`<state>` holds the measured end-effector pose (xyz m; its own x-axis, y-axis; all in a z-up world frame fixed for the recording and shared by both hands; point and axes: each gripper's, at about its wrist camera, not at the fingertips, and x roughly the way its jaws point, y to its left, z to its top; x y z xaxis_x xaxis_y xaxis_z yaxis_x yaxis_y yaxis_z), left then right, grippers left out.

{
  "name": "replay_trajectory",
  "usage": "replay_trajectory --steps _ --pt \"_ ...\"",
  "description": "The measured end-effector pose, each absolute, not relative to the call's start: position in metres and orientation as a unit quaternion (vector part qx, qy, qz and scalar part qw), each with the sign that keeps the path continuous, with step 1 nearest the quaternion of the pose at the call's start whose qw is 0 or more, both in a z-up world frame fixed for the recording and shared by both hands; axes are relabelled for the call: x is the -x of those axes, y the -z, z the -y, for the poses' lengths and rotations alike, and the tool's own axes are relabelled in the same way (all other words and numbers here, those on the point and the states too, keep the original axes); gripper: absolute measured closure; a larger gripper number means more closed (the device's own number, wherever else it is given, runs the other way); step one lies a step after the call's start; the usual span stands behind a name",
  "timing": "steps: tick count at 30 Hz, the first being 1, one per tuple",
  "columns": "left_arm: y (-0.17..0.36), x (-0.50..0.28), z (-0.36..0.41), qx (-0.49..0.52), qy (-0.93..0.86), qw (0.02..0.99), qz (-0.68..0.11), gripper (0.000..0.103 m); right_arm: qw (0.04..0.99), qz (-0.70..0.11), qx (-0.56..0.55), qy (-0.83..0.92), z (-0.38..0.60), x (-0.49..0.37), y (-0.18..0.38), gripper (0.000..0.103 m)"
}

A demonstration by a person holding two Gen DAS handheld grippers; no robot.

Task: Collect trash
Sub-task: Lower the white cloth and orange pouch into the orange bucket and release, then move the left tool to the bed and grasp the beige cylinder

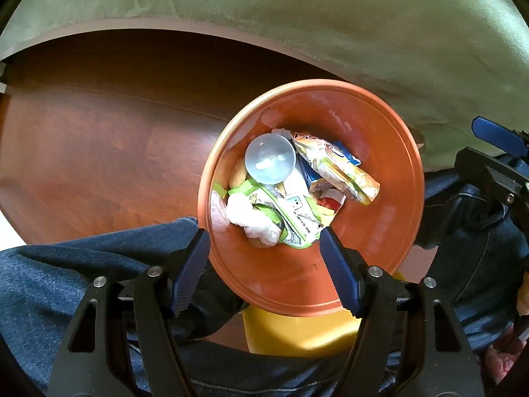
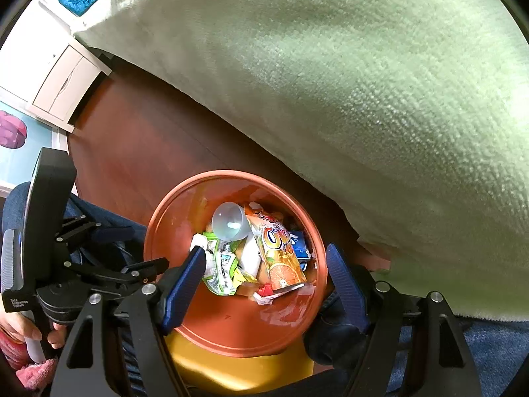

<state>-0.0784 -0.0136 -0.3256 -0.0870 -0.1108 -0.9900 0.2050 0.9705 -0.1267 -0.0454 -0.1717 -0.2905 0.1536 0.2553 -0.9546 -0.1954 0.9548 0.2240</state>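
Both tongs point down over an orange-brown waste bin [image 1: 390, 198], w/ rim wide open to take drops from above. Left tongs [image 1: 264, 264]: jaws apart, nothing between the pads. Right tongs [image 2: 266, 279]: jaws likewise apart, empty. Judgement: neither carries any trash, so both are free for the next pickup.

Bin contents, left wrist view:
- clear plastic cup [image 1: 269, 158] at approx. 11 o'clock of the heap, mouth facing up.
- orange-fruit juice pouch [image 1: 340, 168] at 2 o'clock, lying flat, leaning twd. the bin wall.
- green-and-white wrapper [image 1: 291, 218] at 6 o'clock, crumpled.
- white crumpled plastic [image 1: 254, 221] at 7 o'clock, touching the wrapper.
- blue carton edge beside the pouch; type not readable.

The heap sits low in the bin, well below the rim, so capacity remains.

Surface and room: bin stands on a yellow base [image 1: 297, 334], identity unclear, between the person's denim-clad legs [image 1: 82, 264]. Floor [image 1: 99, 152] is dark red-brown wood w/ gloss. A pale green textured cover [image 2: 363, 99] drapes a bed or sofa from 12 to 3 o'clock. White cabinet [image 2: 62, 86] at 10 o'clock in the right wrist view.
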Motion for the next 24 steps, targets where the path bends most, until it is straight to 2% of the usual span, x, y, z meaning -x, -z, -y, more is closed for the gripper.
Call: replay_trajectory --steps 8,15,18,24 --pt "0.298 0.071 0.007 -0.015 0.135 0.692 -0.709 0.036 0.78 -0.601 -0.044 -0.17 0.174 0.045 0.256 0.029" --pt "0.213 0.036 -0.013 -0.008 0.139 0.766 -0.628 0.036 0.831 -0.517 -0.056 -0.197 0.182 0.041 0.184 0.028" --pt "0.171 0.008 -0.02 -0.022 0.128 0.807 -0.576 0.021 0.853 -0.481 -0.047 -0.199 0.186 0.04 0.161 0.027" --pt "0.105 -0.075 -0.017 -0.042 0.112 0.857 -0.5 0.021 0.861 -0.461 -0.052 -0.208 0.194 0.032 0.152 0.026"
